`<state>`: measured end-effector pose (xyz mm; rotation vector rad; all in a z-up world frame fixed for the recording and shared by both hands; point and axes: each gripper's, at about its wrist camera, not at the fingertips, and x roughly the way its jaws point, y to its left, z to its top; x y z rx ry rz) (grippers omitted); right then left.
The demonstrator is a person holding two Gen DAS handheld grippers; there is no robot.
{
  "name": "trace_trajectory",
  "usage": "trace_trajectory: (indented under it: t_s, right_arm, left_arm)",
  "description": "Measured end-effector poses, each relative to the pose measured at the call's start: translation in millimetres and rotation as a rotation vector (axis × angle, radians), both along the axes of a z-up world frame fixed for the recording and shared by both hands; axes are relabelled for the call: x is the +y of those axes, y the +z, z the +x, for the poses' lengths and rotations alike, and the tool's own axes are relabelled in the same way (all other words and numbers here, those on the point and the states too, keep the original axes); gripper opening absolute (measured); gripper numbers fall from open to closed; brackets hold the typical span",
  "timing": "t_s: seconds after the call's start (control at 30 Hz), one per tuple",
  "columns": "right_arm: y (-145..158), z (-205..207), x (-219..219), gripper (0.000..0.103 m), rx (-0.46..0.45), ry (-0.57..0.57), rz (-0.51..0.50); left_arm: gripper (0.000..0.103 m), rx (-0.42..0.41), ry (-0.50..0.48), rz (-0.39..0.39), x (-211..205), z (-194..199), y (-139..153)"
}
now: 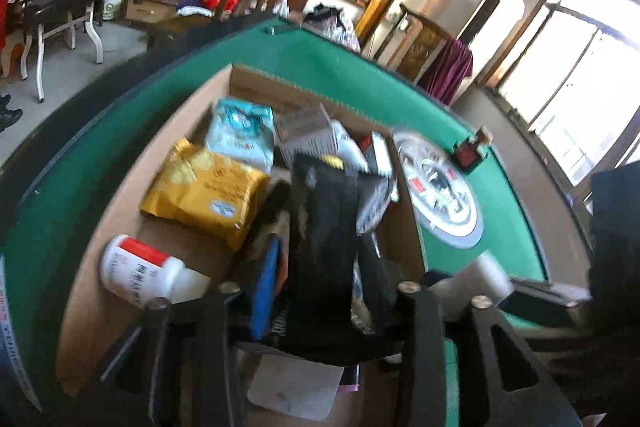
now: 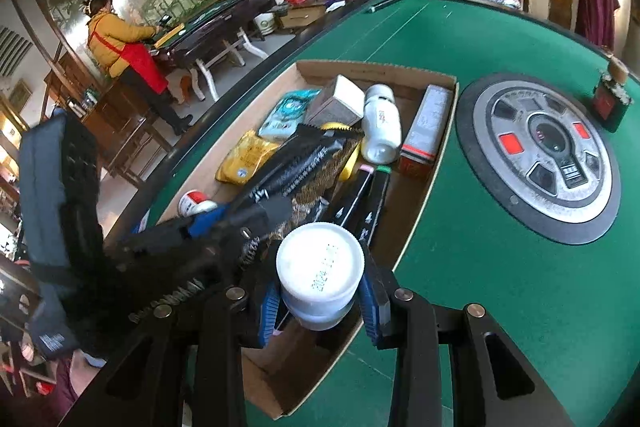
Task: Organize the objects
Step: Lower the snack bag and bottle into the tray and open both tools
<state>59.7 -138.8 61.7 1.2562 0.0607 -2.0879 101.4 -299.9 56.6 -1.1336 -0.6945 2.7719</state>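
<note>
The right gripper [image 2: 320, 303] is clamped on a white round-capped plastic jar [image 2: 320, 269] above the shallow cardboard box [image 2: 416, 225]. The left gripper [image 1: 320, 307] grips a black foil pouch [image 1: 324, 227] over that box, which holds a yellow packet [image 1: 204, 191] and a white bottle [image 2: 381, 135] on the green felt table [image 2: 500, 307].

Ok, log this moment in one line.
left hand-held gripper: shut on black packet | right hand-held gripper: shut on white jar | both over box

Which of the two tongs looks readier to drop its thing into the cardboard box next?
Probably the left tongs: their black packet hangs above the cardboard box contents. The right tongs grip a white jar nearer the box's corner edge.
</note>
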Motion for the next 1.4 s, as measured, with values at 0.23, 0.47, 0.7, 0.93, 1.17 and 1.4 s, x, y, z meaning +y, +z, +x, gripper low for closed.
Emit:
trace_trajectory:
  t_s: [0.23, 0.47, 0.7, 0.93, 1.17, 1.4]
  right_arm:
    - [-7, 10, -16, 0.038, -0.039, 0.084, 0.027]
    - [-17, 1, -13, 0.039, -0.214, 0.142, -0.043]
    - [-26, -20, -34, 0.041, -0.307, 0.215, 0.011]
    - [-18, -3, -59, 0.042, -0.067, 0.179, 0.211]
    - [26, 9, -35, 0.063, 0.057, 0.117, 0.103]
    - [38, 37, 14, 0.070, 0.079, 0.067, 0.099]
  left_arm:
    - [0.064, 0.029, 0.039, 0.028, -18, 19, 11]
    - [0.076, 0.053, 0.116, -0.009, -38, 39, 18]
    - [0.076, 0.052, 0.127, -0.038, -41, 50, 17]
    - [0.082, 0.065, 0.161, -0.083, -40, 58, 23]
    - [0.084, 0.068, 0.178, -0.096, -41, 68, 26]
    - [0.086, 0.081, 0.190, -0.111, -37, 73, 30]
